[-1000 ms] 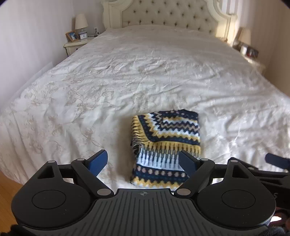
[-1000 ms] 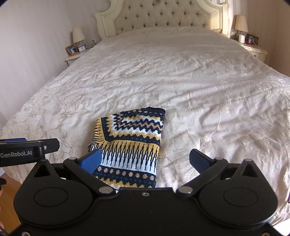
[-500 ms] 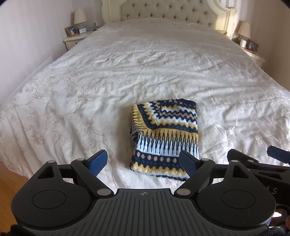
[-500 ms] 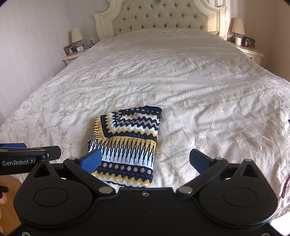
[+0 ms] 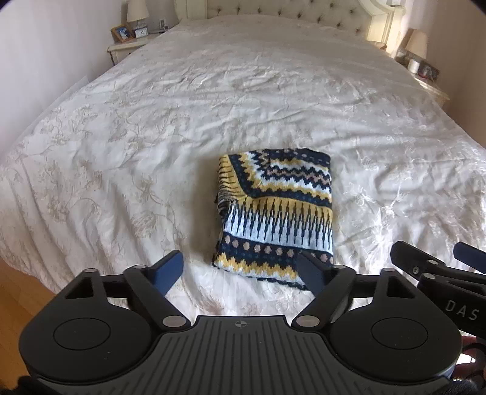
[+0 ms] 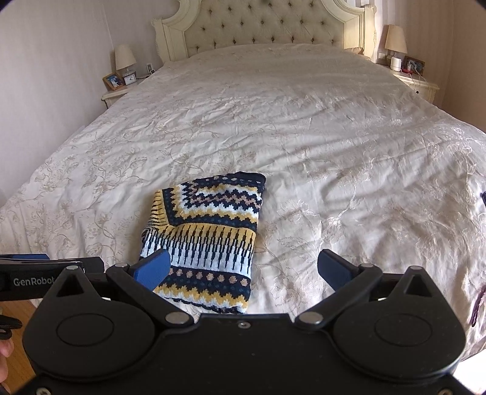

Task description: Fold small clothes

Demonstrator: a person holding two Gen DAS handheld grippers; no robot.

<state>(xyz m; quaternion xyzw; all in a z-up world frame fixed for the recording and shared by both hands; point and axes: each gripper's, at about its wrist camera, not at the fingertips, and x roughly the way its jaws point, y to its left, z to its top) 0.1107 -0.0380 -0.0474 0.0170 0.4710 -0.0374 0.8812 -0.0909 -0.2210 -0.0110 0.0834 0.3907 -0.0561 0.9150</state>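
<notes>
A small knitted garment [image 5: 276, 209] in navy, yellow and white patterns lies folded into a neat rectangle on the bed near its foot. It also shows in the right wrist view [image 6: 206, 240]. My left gripper [image 5: 240, 269] is open and empty, held above the bed's foot edge just short of the garment. My right gripper [image 6: 243, 267] is open and empty, with its left finger over the garment's near left corner. Neither gripper touches the cloth.
The bed has a cream embroidered bedspread [image 5: 212, 106] and a tufted headboard [image 6: 267, 24]. Nightstands with lamps stand on the left [image 6: 121, 82] and on the right [image 6: 416, 82]. Wooden floor [image 5: 18, 291] shows at the bottom left.
Both grippers have drawn back and lifted away from the folded garment, so it sits farther ahead in both views. The garment has not moved. Both stay open.
</notes>
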